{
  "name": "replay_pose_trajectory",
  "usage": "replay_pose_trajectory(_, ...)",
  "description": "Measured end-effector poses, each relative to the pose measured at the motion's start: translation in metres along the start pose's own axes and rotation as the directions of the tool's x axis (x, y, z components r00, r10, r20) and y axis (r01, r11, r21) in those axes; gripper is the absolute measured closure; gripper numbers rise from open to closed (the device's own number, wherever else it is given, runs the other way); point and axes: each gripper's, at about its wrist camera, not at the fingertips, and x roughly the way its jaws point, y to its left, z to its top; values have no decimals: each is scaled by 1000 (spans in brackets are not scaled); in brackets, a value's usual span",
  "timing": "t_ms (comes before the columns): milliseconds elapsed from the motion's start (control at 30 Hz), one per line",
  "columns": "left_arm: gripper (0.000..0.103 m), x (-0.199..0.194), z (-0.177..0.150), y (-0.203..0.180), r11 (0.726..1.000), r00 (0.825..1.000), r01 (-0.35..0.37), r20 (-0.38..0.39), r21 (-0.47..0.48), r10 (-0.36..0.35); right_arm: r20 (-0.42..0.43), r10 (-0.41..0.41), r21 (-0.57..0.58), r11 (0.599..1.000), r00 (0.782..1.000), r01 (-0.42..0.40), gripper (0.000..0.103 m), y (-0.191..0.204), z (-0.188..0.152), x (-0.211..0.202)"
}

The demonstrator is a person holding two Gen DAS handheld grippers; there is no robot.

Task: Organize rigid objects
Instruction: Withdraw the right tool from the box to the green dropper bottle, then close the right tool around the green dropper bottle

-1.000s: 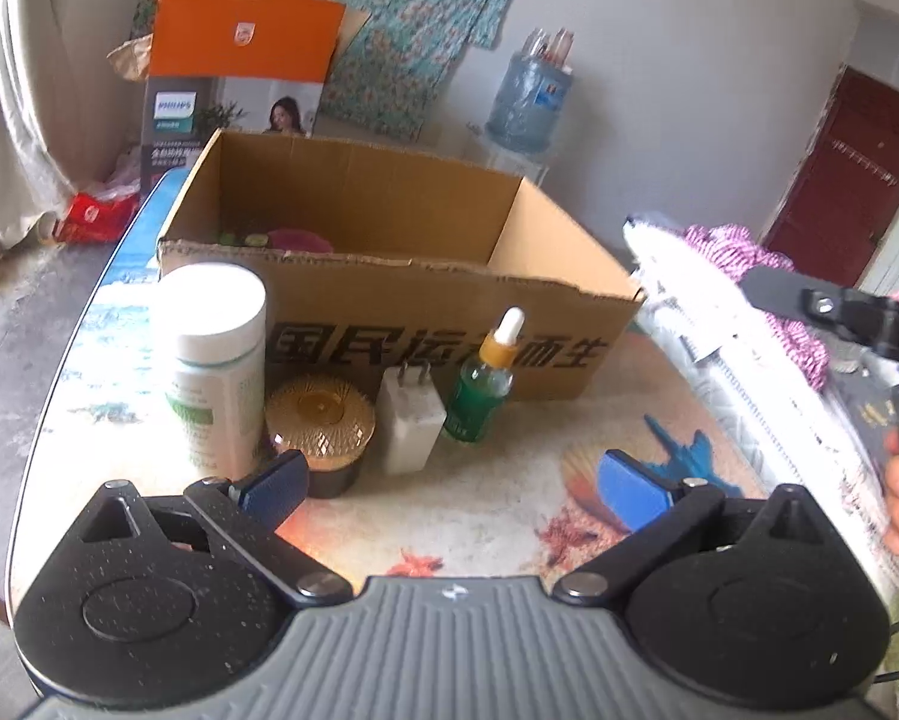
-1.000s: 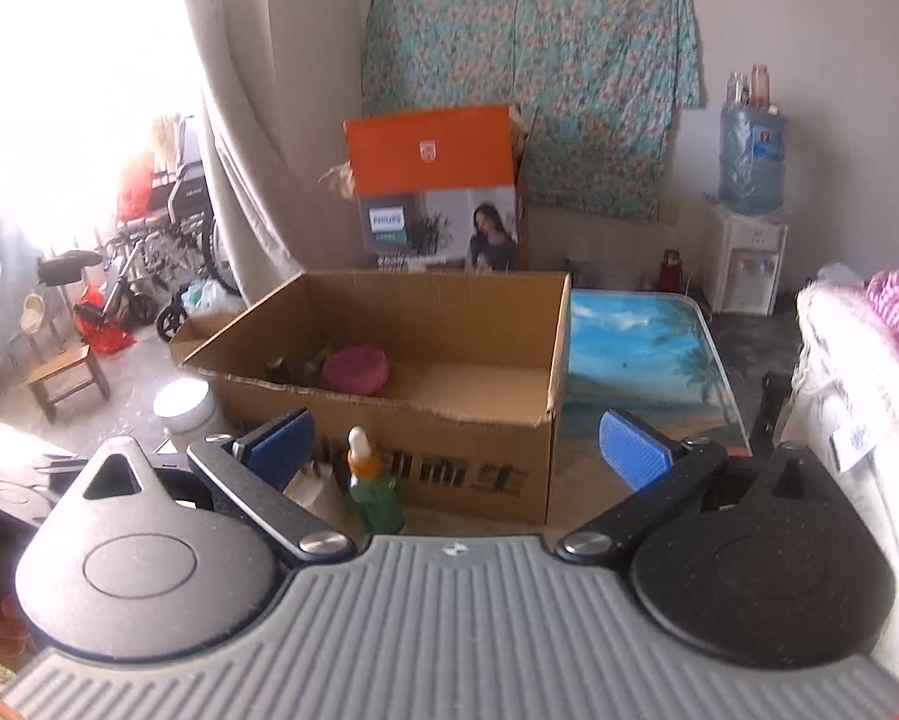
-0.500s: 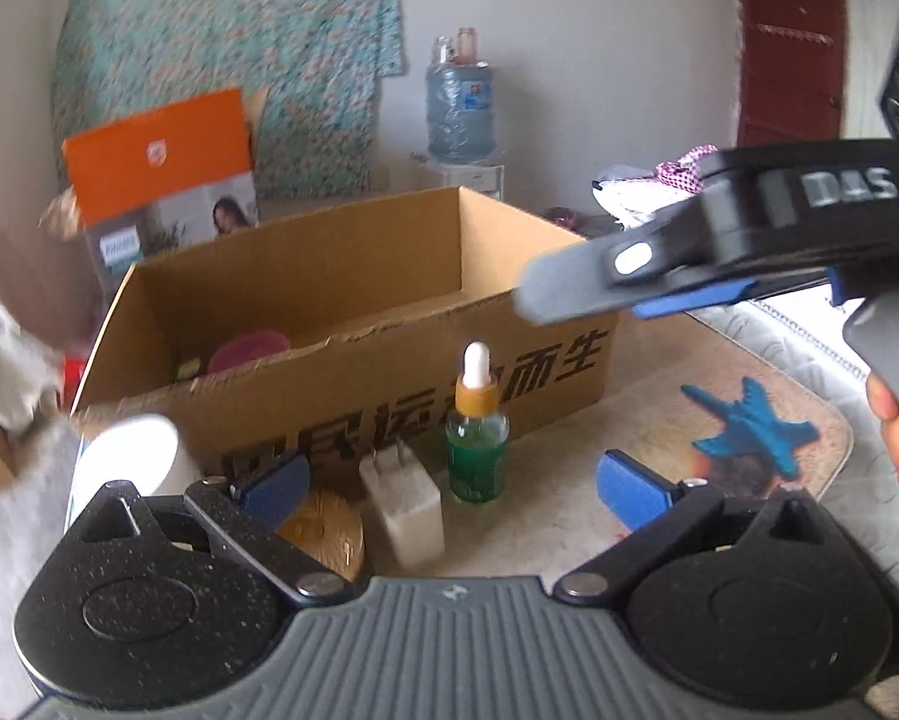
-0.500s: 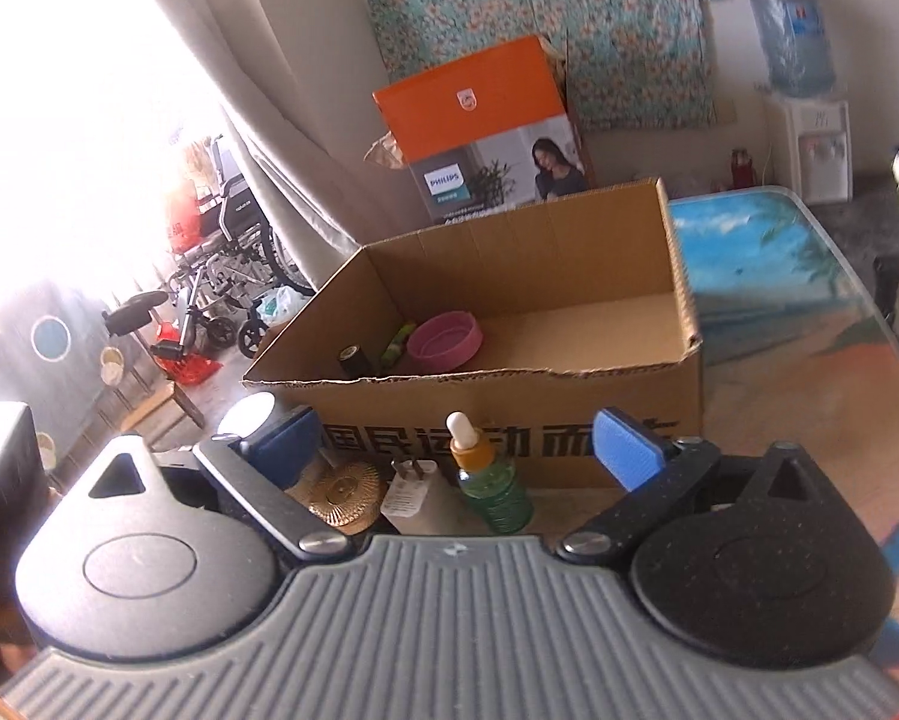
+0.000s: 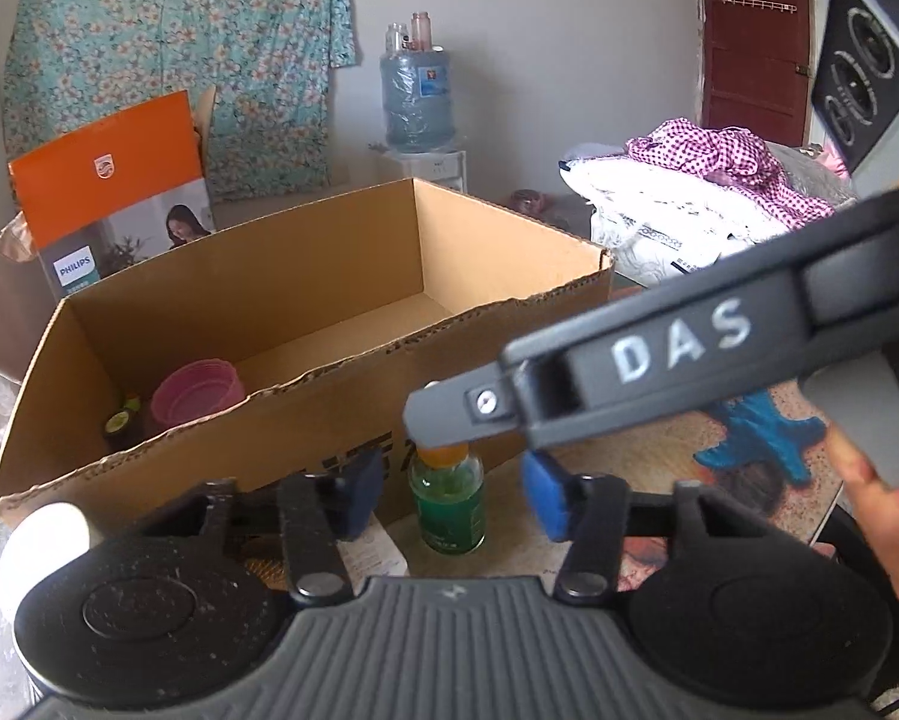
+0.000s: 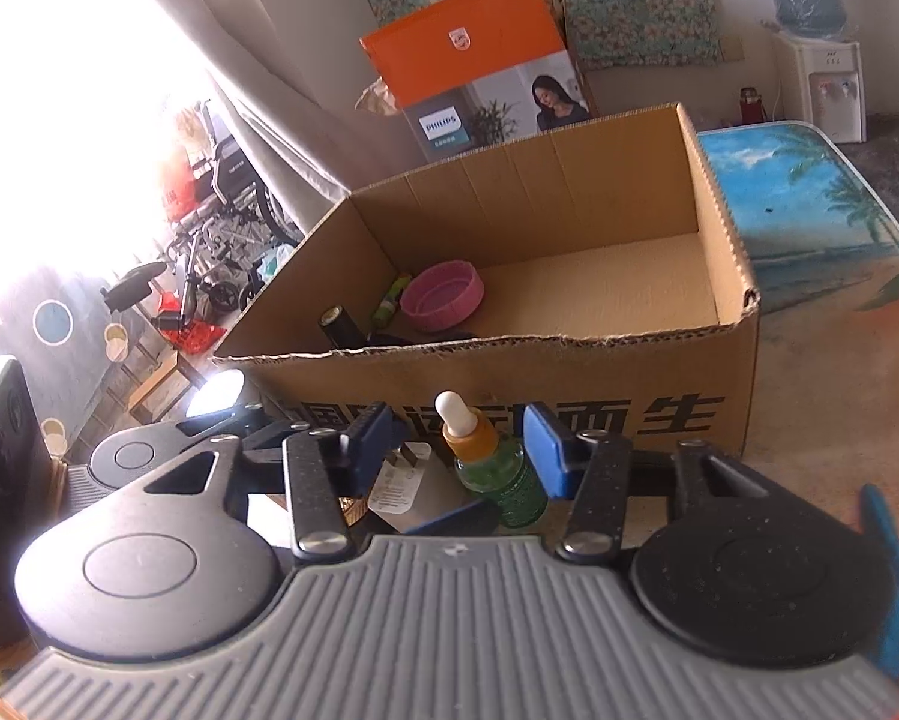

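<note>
**Dropper bottle between two sets of closing fingers**

Dropper bottle [image 6: 494,468] stands upright on the desk [image 6: 821,384], just in front of the cardboard box [image 6: 569,372] that appears to be its destination. It has a green body, an amber neck and a white rubber bulb on top.

The right gripper [image 6: 461,450] points down at it. Its blue fingers [image 6: 545,450] are closing from either side, with the bottle between them, closer to the right pad. No pad clearly presses on it yet. The left gripper [image 5: 449,495] faces the same bottle from the other side, fingers [image 5: 542,495] also closing, and a gap shows on both sides of the bottle. The right gripper's body crosses over the bottle's top in the left wrist view, hiding the bulb.

Handling, as a judgement: the bottle looks small, light and rigid, likely glass or hard plastic, so smooth and somewhat slippery. It is narrow and tall, so a push from one pad could tip it. The bulb is soft and would squash, so the best hold is across the straight green body, below the neck, with pads level.

A white plug [image 6: 401,480] stands just left of the bottle, close enough to be knocked. A white jar [image 5: 44,540] sits further left. Inside the box lie a pink lid [image 6: 443,295] and some small items.
</note>
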Motion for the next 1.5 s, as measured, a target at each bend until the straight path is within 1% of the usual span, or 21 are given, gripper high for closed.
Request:
replay_pose_trajectory(33, 60, 1, 1, 0, 1000, 1000, 4, -2, -1, -4, -6, 1, 0, 1000, 1000, -1, 59, 0, 1, 4)
replay_pose_trajectory(133, 69, 5, 1, 3, 1000, 1000, 12, -9, -7, -12, -21, 10, 0, 1000, 1000, -10, 66, -3, 1, 13)
replay_pose_trajectory(233, 77, 9, 1, 6, 1000, 1000, 8, -25, -17, -8, -30, 19, 10, 1000, 999, -18, 71, -6, 3, 20)
replay_pose_trajectory(267, 80, 10, 1, 6, 1000, 1000, 7, -29, -23, -8, -34, 24, 16, 1000, 999, -23, 76, -7, 3, 22)
replay_pose_trajectory(300, 81, 10, 1, 7, 1000, 1000, 6, -28, -28, -7, -38, 28, 22, 999, 999, -27, 81, -8, 4, 25)
replay_pose_trajectory(400, 83, 10, 3, 9, 999, 1000, 14, -25, -41, -15, -37, 31, 27, 999, 999, -30, 82, -10, 5, 25)
replay_pose_trajectory(567, 83, 10, 6, 7, 998, 999, 36, -22, -52, -37, -40, 17, 30, 999, 999, -16, 84, -11, 3, 17)
replay_pose_trajectory(667, 83, 8, 6, 3, 996, 998, 62, -21, -61, -64, -45, 1, 30, 1000, 999, 1, 84, -13, 1, 10)
replay_pose_trajectory(967, 82, 1, 4, -13, 989, 990, 141, -18, -41, -142, -52, -38, 40, 998, 998, 40, 85, -21, -6, -19)
replay_pose_trajectory(1033, 82, 0, 3, -16, 990, 990, 138, -18, -24, -139, -56, -26, 51, 998, 998, 29, 85, -27, -10, -22)
replay_pose_trajectory(1100, 75, 0, 1, -20, 991, 991, 135, -21, 1, -135, -58, -23, 55, 998, 998, 27, 85, -29, -11, -24)
replay_pose_trajectory(1167, 70, 2, -1, -23, 991, 991, 132, -30, 19, -131, -57, -23, 53, 998, 998, 26, 84, -30, -11, -26)
replay_pose_trajectory(1267, 70, 6, -3, -26, 993, 993, 114, -42, 29, -112, -59, -13, 51, 999, 998, 16, 83, -31, -12, -27)
replay_pose_trajectory(1433, 70, 17, -6, -27, 996, 994, 90, -61, 22, -88, -69, -12, 23, 1000, 998, 14, 82, -27, -10, -26)
replay_pose_trajectory(1500, 70, 20, -6, -27, 996, 995, 82, -62, 25, -81, -74, -9, 15, 1000, 997, 10, 80, -26, -10, -24)
